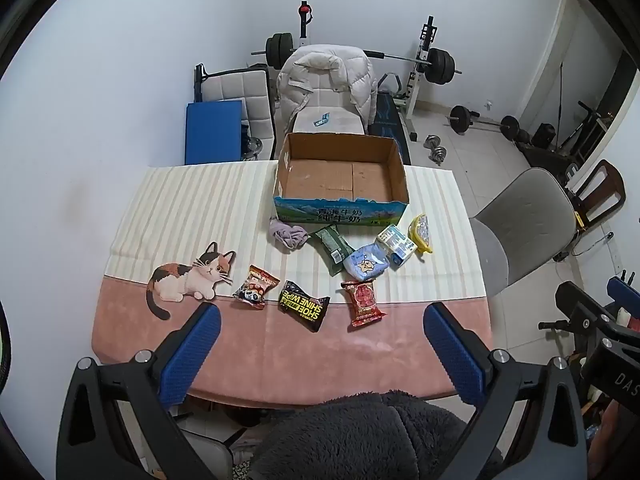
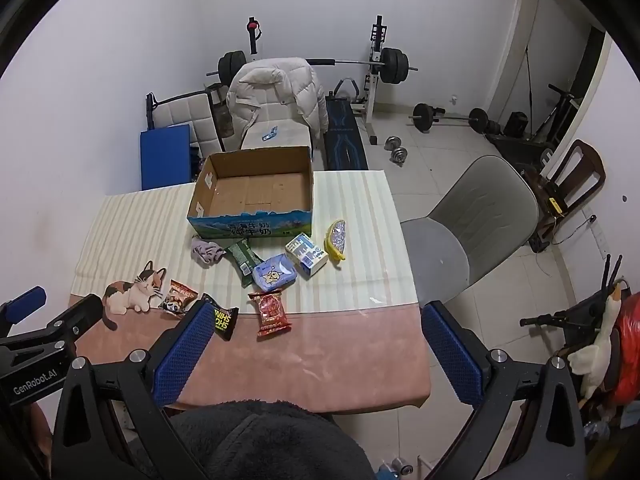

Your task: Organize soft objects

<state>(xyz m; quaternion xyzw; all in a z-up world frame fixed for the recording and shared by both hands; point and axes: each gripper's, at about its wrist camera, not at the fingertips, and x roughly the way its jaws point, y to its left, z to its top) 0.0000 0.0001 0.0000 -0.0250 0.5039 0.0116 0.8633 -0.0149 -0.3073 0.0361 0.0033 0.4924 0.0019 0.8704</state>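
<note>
Home gym rm: barbell rack, dumbbells.

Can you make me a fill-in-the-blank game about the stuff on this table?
1. The cardboard box has ____ inside it.
2. The picture on the tablecloth shows a ____.
3. The purple cloth lies right in front of the ____.
4. Both the left tool and the right tool are ____.

Missing words: nothing; cat; box; open
</note>
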